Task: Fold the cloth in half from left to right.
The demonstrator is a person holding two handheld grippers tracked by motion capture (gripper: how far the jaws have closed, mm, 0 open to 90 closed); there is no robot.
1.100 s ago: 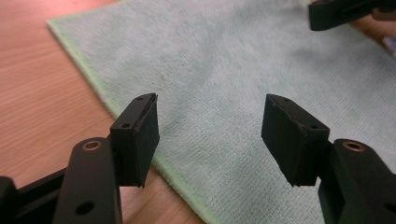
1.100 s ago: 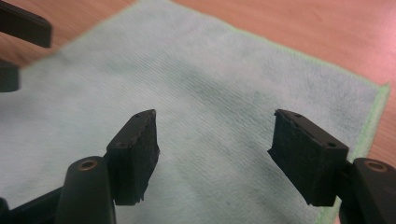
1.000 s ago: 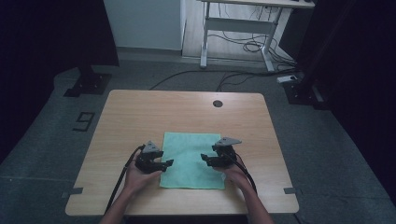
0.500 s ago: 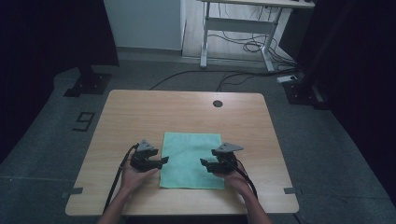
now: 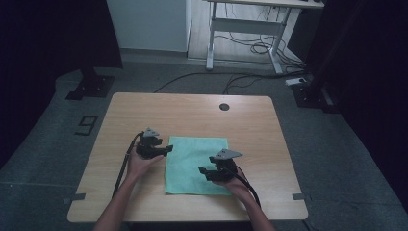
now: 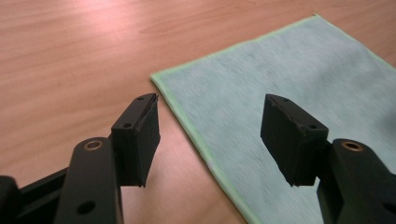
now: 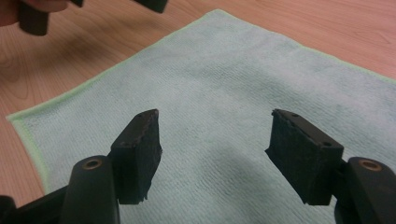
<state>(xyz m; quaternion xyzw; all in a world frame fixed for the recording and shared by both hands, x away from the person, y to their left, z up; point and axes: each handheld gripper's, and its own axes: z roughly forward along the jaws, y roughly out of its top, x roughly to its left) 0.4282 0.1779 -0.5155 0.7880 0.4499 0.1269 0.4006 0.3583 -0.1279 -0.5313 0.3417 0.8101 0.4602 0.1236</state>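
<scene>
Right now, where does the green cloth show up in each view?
High view: the green cloth lies flat at the table's near middle, between the two hands.
Left gripper view: it runs from centre to the right edge.
Right gripper view: it spreads across the middle.
Shared landmark: the cloth's lighter green hem.

I'm sliding the left gripper [image 5: 166, 149] up along the cloth's [image 5: 195, 161] left edge toward its far corner, while the right gripper [image 5: 204, 172] is drifting nearer me.

cloth [image 5: 196, 164]: 1 | tongs: 2 | table [image 5: 192, 113]: 1 | floor cables: several, perhaps
</scene>
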